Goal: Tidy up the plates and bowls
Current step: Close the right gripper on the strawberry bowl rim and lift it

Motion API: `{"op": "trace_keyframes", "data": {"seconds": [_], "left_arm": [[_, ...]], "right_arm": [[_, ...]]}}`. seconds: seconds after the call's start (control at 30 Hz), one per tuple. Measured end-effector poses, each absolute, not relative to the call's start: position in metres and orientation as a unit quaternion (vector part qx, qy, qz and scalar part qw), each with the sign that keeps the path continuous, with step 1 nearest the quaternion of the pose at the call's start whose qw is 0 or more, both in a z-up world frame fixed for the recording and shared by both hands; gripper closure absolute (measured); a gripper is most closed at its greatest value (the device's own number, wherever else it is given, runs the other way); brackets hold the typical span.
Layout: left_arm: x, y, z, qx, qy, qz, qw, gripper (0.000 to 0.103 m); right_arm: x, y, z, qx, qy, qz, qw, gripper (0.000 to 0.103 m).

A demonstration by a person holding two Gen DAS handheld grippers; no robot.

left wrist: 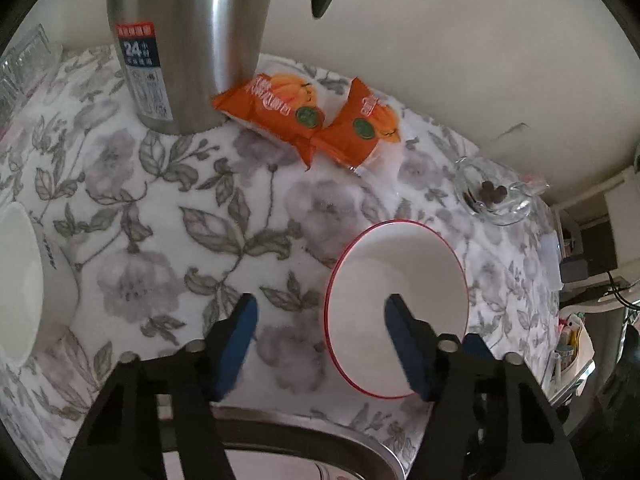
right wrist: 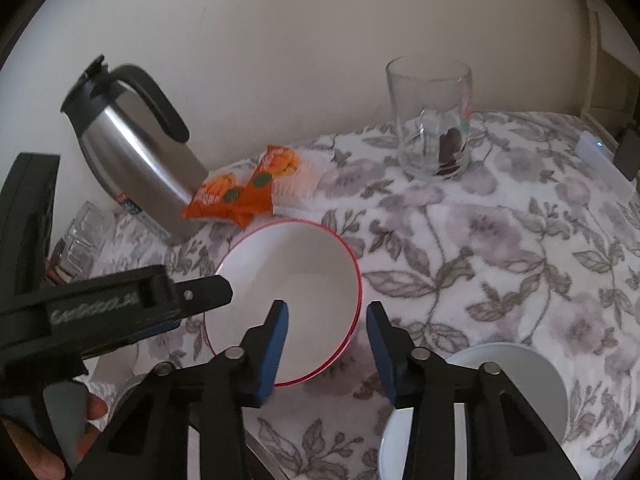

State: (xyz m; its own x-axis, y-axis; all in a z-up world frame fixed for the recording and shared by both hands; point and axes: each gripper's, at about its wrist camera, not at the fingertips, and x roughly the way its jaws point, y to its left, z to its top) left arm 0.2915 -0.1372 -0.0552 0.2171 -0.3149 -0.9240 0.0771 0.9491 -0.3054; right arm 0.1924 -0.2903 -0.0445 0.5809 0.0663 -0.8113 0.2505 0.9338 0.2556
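Note:
A white bowl with a red rim (left wrist: 400, 280) (right wrist: 292, 280) stands upright on the flowered tablecloth. My left gripper (left wrist: 322, 312) straddles its left rim: one blue pad is inside the bowl, the other outside over the cloth, with a wide gap. My right gripper (right wrist: 326, 310) straddles the right rim the same way, with a narrower gap, and its pads do not press the wall. One of the left gripper's fingers (right wrist: 208, 292) reaches over the bowl's left edge in the right wrist view. A plain white bowl (left wrist: 20, 288) sits at the far left. A white dish (right wrist: 512, 376) lies at the lower right.
A steel thermos jug (left wrist: 188, 40) (right wrist: 132, 148) and orange snack packets (left wrist: 304, 116) (right wrist: 240, 192) stand behind the bowl by the wall. A glass mug (right wrist: 432, 120) stands at the back right. A metal rim (left wrist: 340, 444) runs along the near edge. A hand (right wrist: 60, 440) holds the left gripper.

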Motion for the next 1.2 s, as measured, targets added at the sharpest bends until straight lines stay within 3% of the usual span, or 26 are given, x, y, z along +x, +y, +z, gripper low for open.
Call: {"op": "trace_keyframes", "data": {"seconds": [0.2,0.33,0.53,0.77,1.2], "left_arm": [[0.295,-0.141,-0.068,-0.081,0.625,-0.12,0.767,0.055],[0.297,-0.146,-0.075,-0.075,0.632,-0.12,0.762,0.058],[0.3,-0.156,-0.083,-0.06,0.637,-0.121,0.759,0.063],[0.3,-0.167,-0.089,-0.046,0.637,-0.133,0.758,0.093],[0.296,-0.169,-0.082,-0.042,0.619,-0.142,0.772,0.094]], "right_arm": [[0.197,-0.291,-0.054,0.173,0.472,-0.055,0.863,0.069],[0.2,-0.295,-0.068,0.18,0.49,-0.056,0.851,0.075],[0.202,-0.292,-0.071,0.175,0.494,-0.053,0.85,0.075],[0.202,-0.292,-0.072,0.173,0.492,-0.052,0.852,0.075],[0.196,-0.29,-0.061,0.172,0.48,-0.044,0.859,0.076]]}}
